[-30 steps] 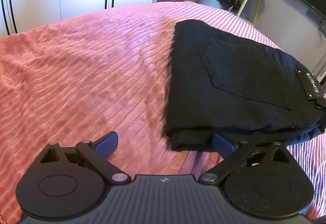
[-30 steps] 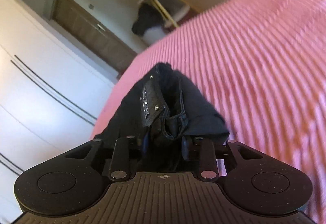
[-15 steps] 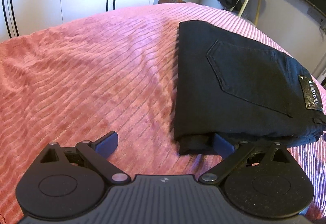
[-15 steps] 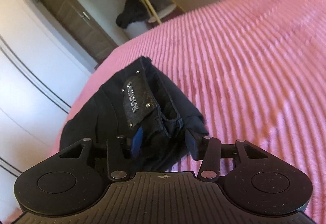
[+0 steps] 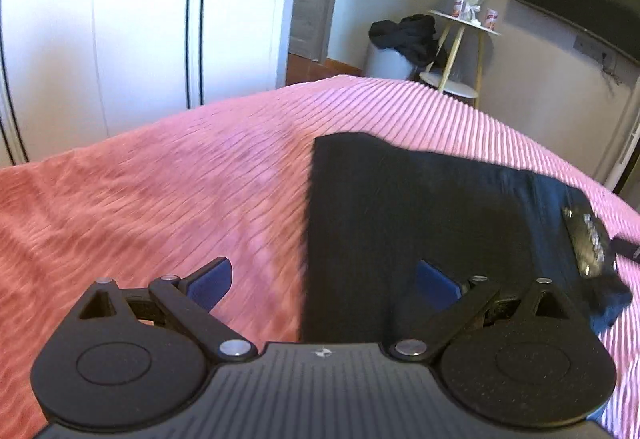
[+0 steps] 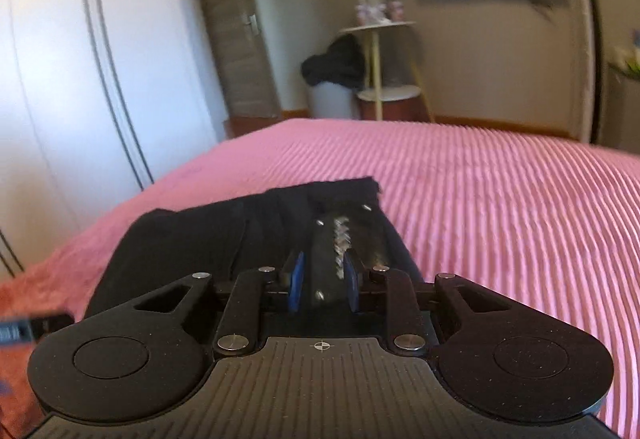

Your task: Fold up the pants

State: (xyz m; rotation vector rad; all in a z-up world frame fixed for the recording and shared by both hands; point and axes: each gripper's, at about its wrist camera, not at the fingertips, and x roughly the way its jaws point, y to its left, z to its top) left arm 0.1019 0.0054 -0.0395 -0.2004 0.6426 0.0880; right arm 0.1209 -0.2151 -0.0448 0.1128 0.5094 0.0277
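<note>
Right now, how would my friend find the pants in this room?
Look at the big pink bed. The pants lie folded on it, a black slab with a studded waist patch. The other black clothes sit crumpled on a bin beyond the bed.

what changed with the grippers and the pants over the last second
The right gripper rolled upright, opened briefly, and its jaws are now closing on the waistband patch of the black pants. The left gripper lifted slightly, jaws still wide. The pants stay folded on the pink bedspread.
</note>
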